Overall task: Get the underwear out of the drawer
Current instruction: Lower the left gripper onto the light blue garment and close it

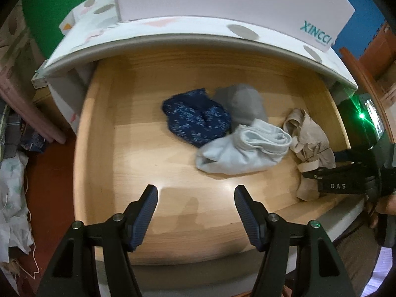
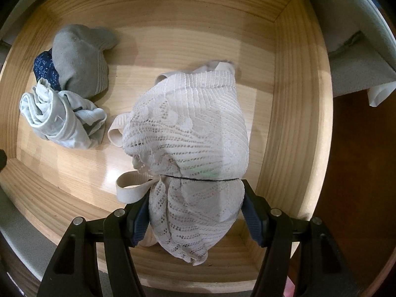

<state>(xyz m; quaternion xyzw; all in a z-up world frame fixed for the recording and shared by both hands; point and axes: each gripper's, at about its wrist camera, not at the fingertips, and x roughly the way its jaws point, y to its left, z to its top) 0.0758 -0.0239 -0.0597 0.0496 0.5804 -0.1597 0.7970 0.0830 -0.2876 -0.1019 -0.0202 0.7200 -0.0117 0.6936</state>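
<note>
While clamped between the right gripper [image 2: 195, 212] pads, cream lace bra [image 2: 188, 133] sits at the open wooden drawer [image 2: 297, 99] right side, long axis running front-to-back w/ cups toward the back wall. Left gripper [image 1: 195, 198] released, empty, over bare floor at drawer's left-front.

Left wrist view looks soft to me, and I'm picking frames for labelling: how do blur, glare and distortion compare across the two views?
Left wrist view: clothes motion-smeared, drawer edges bowed by fisheye, glare patch on its floor. Right wrist view: sharper, lace bra weave crisp, glare left of it, green tint on the lace.
</note>
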